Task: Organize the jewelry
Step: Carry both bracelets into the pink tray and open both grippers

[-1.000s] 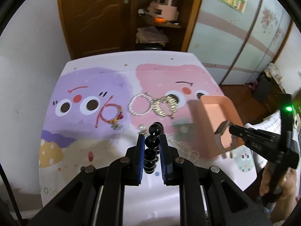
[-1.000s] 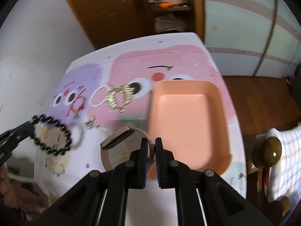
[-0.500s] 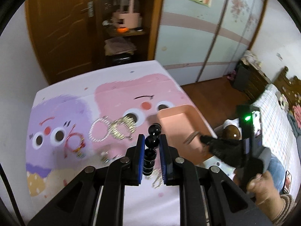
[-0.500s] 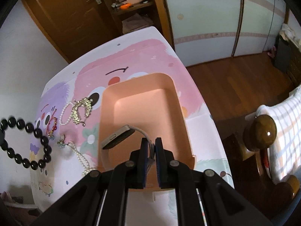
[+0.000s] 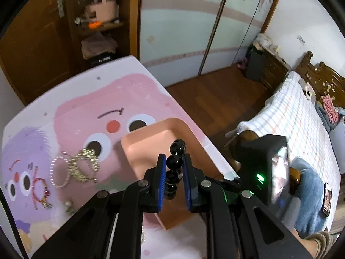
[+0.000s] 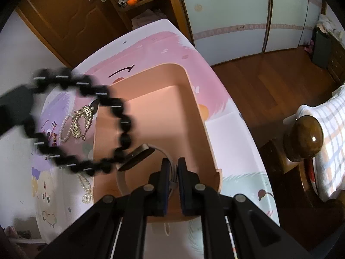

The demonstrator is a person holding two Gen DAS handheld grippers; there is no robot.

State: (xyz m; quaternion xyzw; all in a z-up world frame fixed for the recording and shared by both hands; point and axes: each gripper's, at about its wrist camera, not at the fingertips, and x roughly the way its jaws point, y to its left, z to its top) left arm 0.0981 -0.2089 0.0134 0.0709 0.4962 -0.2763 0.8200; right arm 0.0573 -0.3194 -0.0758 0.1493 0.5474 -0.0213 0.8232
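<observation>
Right now the left gripper [image 5: 174,161] is clenched on a black bead bracelet [image 5: 175,161], its blue-padded jaws pressing the beads from both sides. Seen from the left wrist, the top beads stick up above the fingertips, over the near end of the peach tray [image 5: 148,142]. From the right wrist the same bracelet [image 6: 120,108] hangs as a full ring, blurred, with one side over the tray's left wall [image 6: 97,151] and the other side over the counter [image 6: 220,133].

Meanwhile the right gripper [image 6: 172,168] is nearly closed, grasping the pale strap of a watch [image 6: 138,154]. The strap runs between the jaws, and the dark watch face juts out to the left of them, inside the tray near its front end. Whether the watch rests on the tray floor cannot be told. In the left wrist view the right gripper's black body with a green light [image 5: 259,176] sits just to the right of the left gripper's fingers.

Other jewelry lies on the counter's cartoon-printed cover, left of the tray. A gold chain bracelet [image 5: 85,165] lies touching a pearl bracelet [image 5: 60,173], and a red cord bracelet [image 5: 39,191] sits farther left on the purple figure. A pearl strand [image 6: 85,186] lies close beside the tray's left front corner.

Beyond the counter are a wooden floor [image 5: 215,95], a bed with a checked cover [image 5: 301,116] and pale sliding wardrobe doors [image 5: 183,21].
</observation>
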